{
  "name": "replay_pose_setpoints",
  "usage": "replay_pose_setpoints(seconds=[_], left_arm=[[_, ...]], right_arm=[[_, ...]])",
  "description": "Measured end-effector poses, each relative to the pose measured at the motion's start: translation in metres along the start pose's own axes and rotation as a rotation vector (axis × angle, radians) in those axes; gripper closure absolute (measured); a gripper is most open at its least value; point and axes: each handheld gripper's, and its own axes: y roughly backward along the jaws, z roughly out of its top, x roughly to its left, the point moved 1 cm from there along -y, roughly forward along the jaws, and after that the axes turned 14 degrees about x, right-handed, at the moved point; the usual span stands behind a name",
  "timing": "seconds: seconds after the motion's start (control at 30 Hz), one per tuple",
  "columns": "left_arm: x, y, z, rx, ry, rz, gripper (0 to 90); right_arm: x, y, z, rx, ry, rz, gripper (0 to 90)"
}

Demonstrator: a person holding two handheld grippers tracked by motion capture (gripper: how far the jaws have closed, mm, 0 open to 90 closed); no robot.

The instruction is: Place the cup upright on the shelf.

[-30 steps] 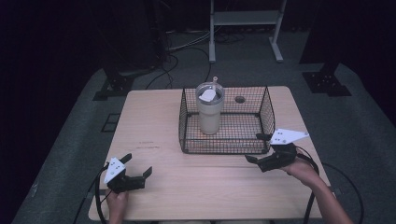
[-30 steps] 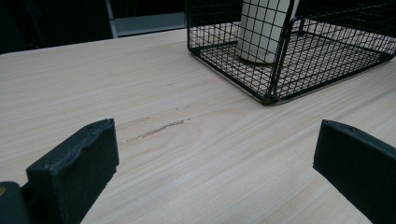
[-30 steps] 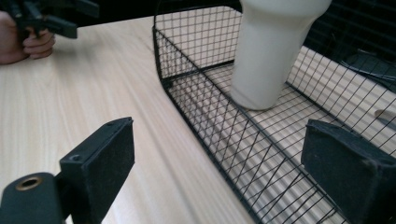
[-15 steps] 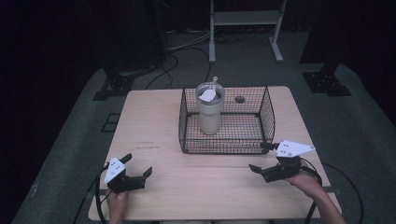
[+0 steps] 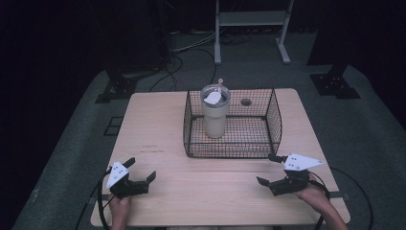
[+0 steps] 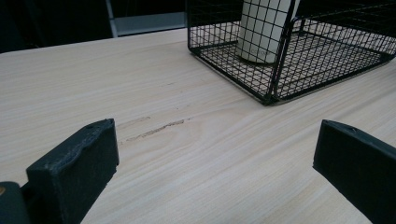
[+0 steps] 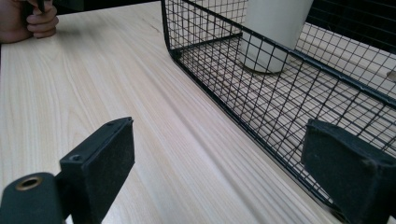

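Observation:
A black wire basket (image 5: pixel 230 154) stands on the far middle of the wooden table (image 5: pixel 153 129). Inside its left part a cream tumbler (image 5: pixel 215 117) stands upright, with a lid and a straw. My left gripper (image 5: pixel 141 169) rests near the front left edge, open, nothing between its jaws. My right gripper (image 5: pixel 265 168) is near the front right, just in front of the basket's right corner, also open and holding nothing. The left gripper view has the basket (image 6: pixel 280 70) and tumbler (image 6: pixel 261 32) far ahead. The right gripper view has the basket's wall (image 7: pixel 261 116) close by and the tumbler (image 7: pixel 275 28) behind it.
A round cable hole (image 5: pixel 246 102) sits in the table behind the basket. A white stand (image 5: pixel 249 28) and cables lie on the dark floor beyond the table. The person's other hand (image 7: pixel 28 21) appears at the far left of the right gripper view.
My right gripper has drawn back from the basket's front right corner toward the table's front edge. The left gripper has stayed where it was.

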Motion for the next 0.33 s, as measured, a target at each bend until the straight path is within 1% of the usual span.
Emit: replay_pose_setpoints(seconds=[0.1,0.33], left_arm=[[0.000,0.000,0.000,0.000,0.001,-0.001,0.0],[0.001,-0.001,0.001,0.001,0.011,-0.002,0.0]], right_arm=[[0.000,0.000,-0.003,0.006,-0.006,-0.003,9.2],[0.001,-0.004,-0.015,0.010,-0.037,-0.011,9.2]])
